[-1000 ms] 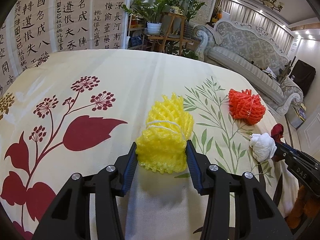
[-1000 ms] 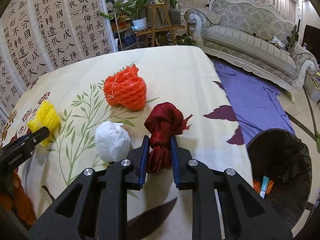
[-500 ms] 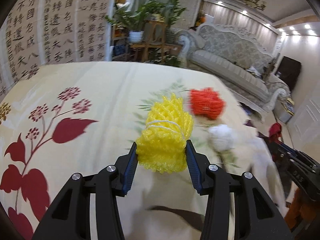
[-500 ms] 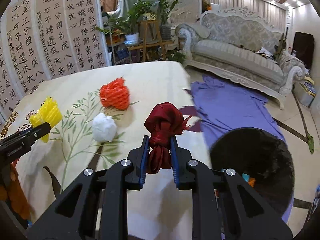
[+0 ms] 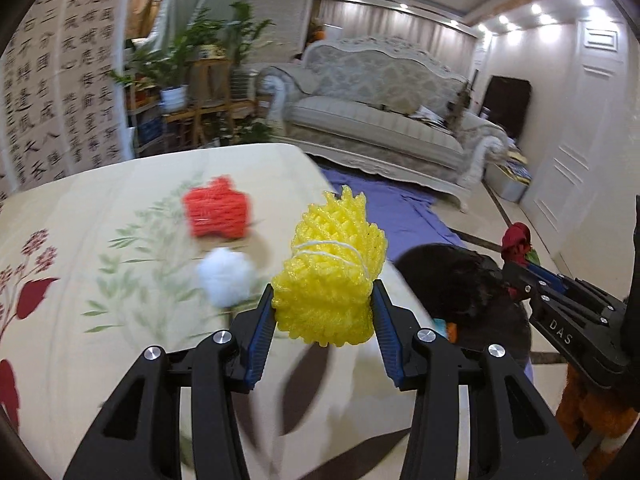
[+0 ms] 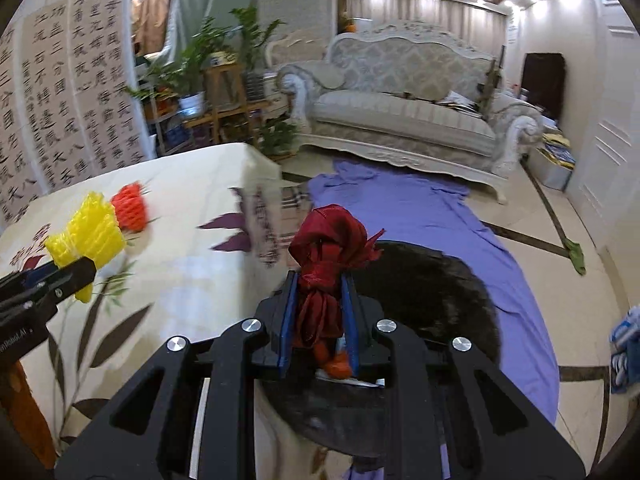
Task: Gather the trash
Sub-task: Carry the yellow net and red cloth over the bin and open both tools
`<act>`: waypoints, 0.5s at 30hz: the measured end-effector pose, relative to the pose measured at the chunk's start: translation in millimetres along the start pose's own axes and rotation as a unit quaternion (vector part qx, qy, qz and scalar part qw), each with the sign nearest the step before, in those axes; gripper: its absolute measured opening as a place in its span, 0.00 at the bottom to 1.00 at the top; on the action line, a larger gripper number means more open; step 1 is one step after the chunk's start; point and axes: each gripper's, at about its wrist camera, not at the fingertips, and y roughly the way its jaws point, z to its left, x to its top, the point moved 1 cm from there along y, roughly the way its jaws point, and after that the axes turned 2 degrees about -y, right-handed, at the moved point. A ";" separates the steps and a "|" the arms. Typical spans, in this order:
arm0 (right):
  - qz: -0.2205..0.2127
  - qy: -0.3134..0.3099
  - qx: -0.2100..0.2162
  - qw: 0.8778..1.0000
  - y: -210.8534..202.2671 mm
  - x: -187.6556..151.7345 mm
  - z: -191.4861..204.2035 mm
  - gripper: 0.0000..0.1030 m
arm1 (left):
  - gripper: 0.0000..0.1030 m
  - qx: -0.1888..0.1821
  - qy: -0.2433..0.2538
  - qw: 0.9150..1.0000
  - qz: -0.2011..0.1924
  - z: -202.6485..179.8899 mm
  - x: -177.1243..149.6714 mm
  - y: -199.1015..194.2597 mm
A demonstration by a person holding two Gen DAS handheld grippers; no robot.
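Observation:
My left gripper (image 5: 322, 312) is shut on a yellow foam net (image 5: 330, 276) and holds it above the table's right edge. It also shows in the right wrist view (image 6: 86, 236). My right gripper (image 6: 318, 316) is shut on a dark red ribbon wad (image 6: 330, 252) and holds it over the black trash bin (image 6: 432, 292) on the floor. The bin also shows in the left wrist view (image 5: 460, 292), with the red wad (image 5: 516, 240) beyond it. An orange foam net (image 5: 218, 214) and a white paper ball (image 5: 226, 276) lie on the table.
The table has a cream floral cloth (image 5: 80, 280). A purple cloth (image 6: 420, 208) lies on the floor before a grey sofa (image 6: 400, 116). Plants on a wooden stand (image 6: 224, 92) are at the back. The bin holds some orange and blue trash (image 5: 446, 328).
Both grippers have swung right with their loads. The right one has gone from above the table to over the bin. The left one has moved to the table's right edge.

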 end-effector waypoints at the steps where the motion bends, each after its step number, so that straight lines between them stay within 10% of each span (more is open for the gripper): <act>1: 0.000 0.004 -0.003 1.000 1.1 -1.0 -5.2 0.20 | 0.45 -0.003 0.004 1.000 0.003 -7.1 1.7 5.3; 15: 0.016 0.045 -0.029 0.998 28.8 -15.1 -61.2 0.20 | 0.45 -0.025 0.066 0.997 0.022 -77.4 4.5 47.6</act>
